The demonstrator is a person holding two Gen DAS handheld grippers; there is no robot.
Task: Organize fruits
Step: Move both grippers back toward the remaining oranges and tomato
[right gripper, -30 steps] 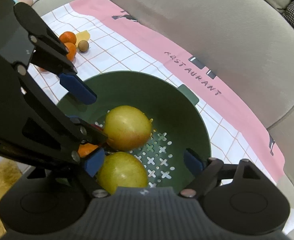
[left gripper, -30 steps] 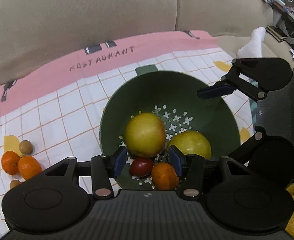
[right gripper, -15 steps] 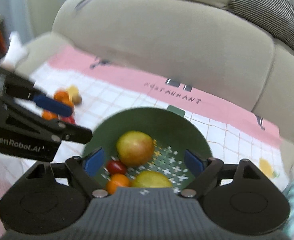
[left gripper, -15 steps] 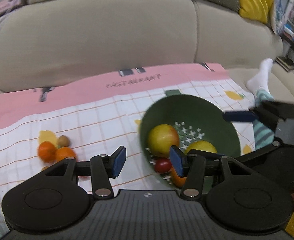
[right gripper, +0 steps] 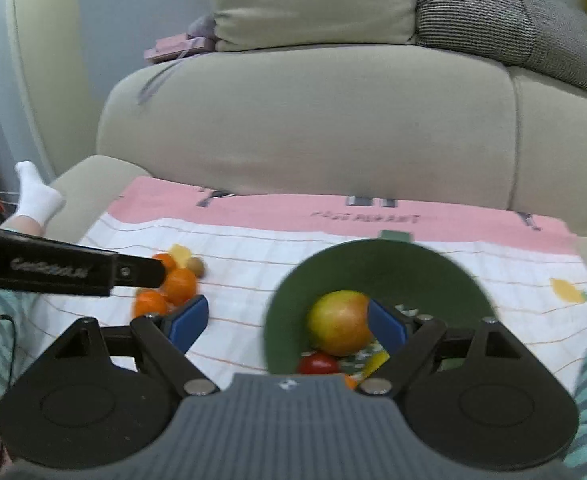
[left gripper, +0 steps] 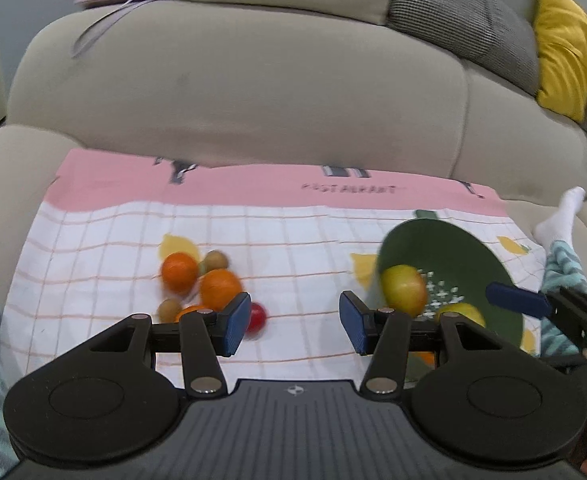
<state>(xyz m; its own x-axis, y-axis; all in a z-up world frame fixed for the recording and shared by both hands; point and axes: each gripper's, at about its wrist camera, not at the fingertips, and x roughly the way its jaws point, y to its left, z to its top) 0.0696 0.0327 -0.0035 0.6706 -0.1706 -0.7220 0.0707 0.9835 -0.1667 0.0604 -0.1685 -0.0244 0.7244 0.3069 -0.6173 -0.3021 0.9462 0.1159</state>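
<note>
A green colander [left gripper: 473, 252] [right gripper: 373, 264] sits on a checked cloth [left gripper: 293, 240] on the sofa. It holds a yellow-red apple [left gripper: 403, 289] [right gripper: 339, 322], a second yellow fruit [left gripper: 459, 314], a small red fruit [right gripper: 318, 363] and an orange one. To its left lie loose oranges [left gripper: 220, 288] [right gripper: 179, 285], small brown fruits [left gripper: 216, 259] and a red fruit [left gripper: 257, 317]. My left gripper [left gripper: 295, 328] is open and empty, above the cloth between the pile and the colander. My right gripper [right gripper: 287, 324] is open and empty, before the colander's left rim.
The beige sofa back [left gripper: 253, 92] rises behind the cloth, with grey [left gripper: 453, 12] and yellow [left gripper: 565, 44] cushions on top. A white-socked foot [left gripper: 559, 216] lies right of the colander, another [right gripper: 35, 196] at the cloth's left. Striped fabric lies at both sides.
Both grippers have pulled up and back from the colander, so more of the sofa shows. The left gripper swung left toward the loose fruit. Both stay open.
</note>
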